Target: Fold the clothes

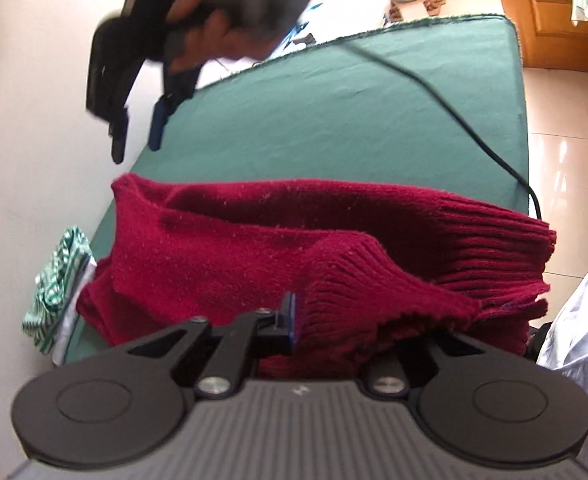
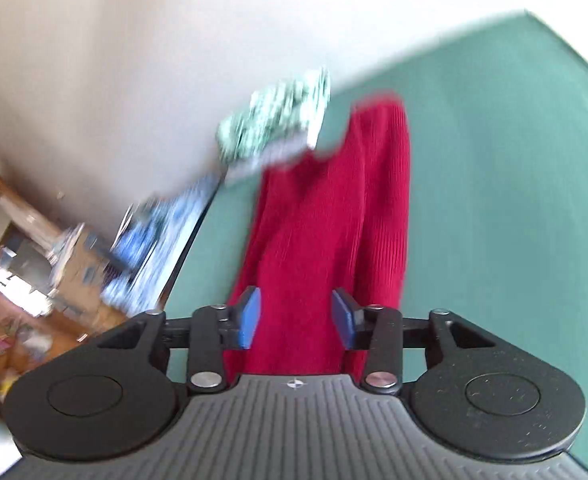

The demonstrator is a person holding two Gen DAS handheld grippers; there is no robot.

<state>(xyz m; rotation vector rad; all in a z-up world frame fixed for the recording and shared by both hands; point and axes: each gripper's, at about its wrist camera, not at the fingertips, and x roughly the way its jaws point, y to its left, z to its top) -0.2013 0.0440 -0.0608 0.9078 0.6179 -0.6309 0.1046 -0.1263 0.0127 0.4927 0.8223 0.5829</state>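
Fingers on my left gripper (image 1: pixel 325 320) stand nearly closed with the ribbed cuff of the dark red knitted sweater (image 1: pixel 278 248) bunched between them; only one blue pad (image 1: pixel 292 312) shows, the other buried under knit, so I read it as a pinch on the sweater. My right gripper (image 2: pixel 295 320) is half open, its blue pads (image 2: pixel 250 318) holding nothing, hovering above the sweater lying on the green table cover (image 1: pixel 333 120). I can read no writing anywhere. Beside the sweater at the table's edge sits a folded green-and-white patterned cloth (image 2: pixel 274 124). A black cable (image 1: pixel 453 100) crosses the cover.
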